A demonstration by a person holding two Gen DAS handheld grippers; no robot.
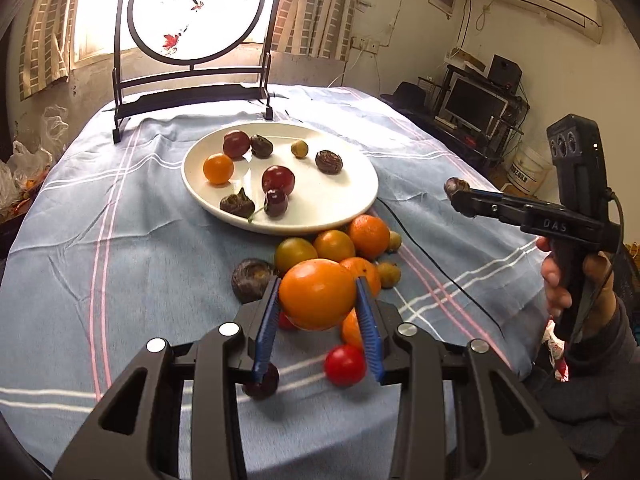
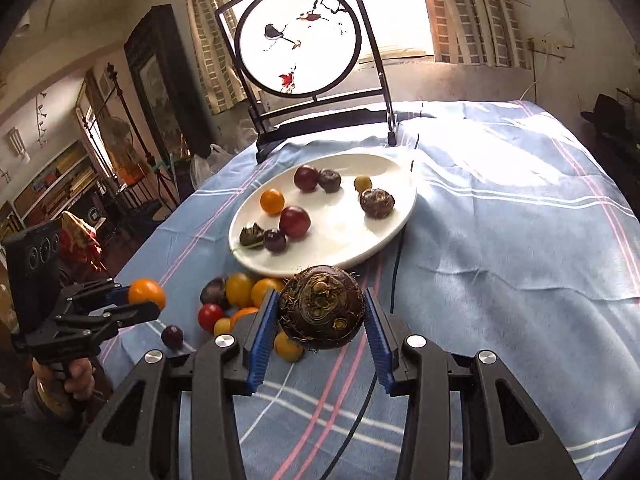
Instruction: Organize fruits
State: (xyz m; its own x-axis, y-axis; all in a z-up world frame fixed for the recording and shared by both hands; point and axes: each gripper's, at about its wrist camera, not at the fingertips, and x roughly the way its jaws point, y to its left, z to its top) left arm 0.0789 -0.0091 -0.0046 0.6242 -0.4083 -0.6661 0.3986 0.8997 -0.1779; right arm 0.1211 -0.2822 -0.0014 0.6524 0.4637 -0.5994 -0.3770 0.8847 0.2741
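Observation:
My left gripper (image 1: 318, 284) is shut on a round orange fruit (image 1: 316, 294) and holds it above the loose pile of fruit (image 1: 336, 246) on the blue cloth. The right wrist view shows this gripper (image 2: 148, 300) at the left with the same orange fruit (image 2: 147, 293). My right gripper (image 2: 320, 296) is shut on a dark brown, rough water chestnut (image 2: 322, 308), raised just in front of the white plate (image 2: 340, 236). From the left wrist view it (image 1: 460, 196) hangs to the right of the plate (image 1: 340, 184). Several small fruits lie on the plate.
A round painted screen on a black stand (image 1: 192, 12) rises behind the plate. A black cable (image 1: 432, 256) runs across the cloth right of the pile. A red tomato (image 1: 345, 364) and a dark cherry (image 1: 262, 386) lie under my left fingers. A hand (image 1: 560, 280) grips the right handle.

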